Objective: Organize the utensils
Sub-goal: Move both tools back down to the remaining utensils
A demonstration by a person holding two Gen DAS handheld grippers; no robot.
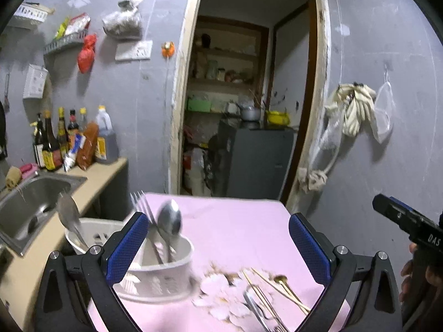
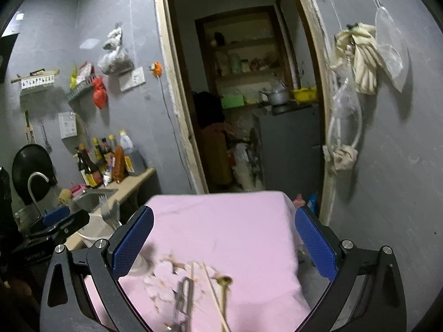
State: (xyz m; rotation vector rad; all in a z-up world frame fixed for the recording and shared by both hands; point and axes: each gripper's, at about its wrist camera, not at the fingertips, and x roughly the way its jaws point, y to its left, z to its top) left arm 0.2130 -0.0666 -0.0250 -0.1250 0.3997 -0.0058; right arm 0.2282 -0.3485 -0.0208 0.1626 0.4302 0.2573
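utensils (image 1: 265, 298) lie loose on the pink tabletop (image 1: 235, 221) beside a white holder (image 1: 163, 274); left gripper (image 1: 218, 246) and right gripper (image 2: 224, 243) both gape wide, empty.

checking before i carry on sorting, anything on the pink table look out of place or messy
Yes. A loose pile of utensils, with chopsticks, a gold spoon and metal pieces, lies crossed on the pink cloth instead of standing in the white holder, where a fork and spoon already stand. Nothing looks spilled or broken.
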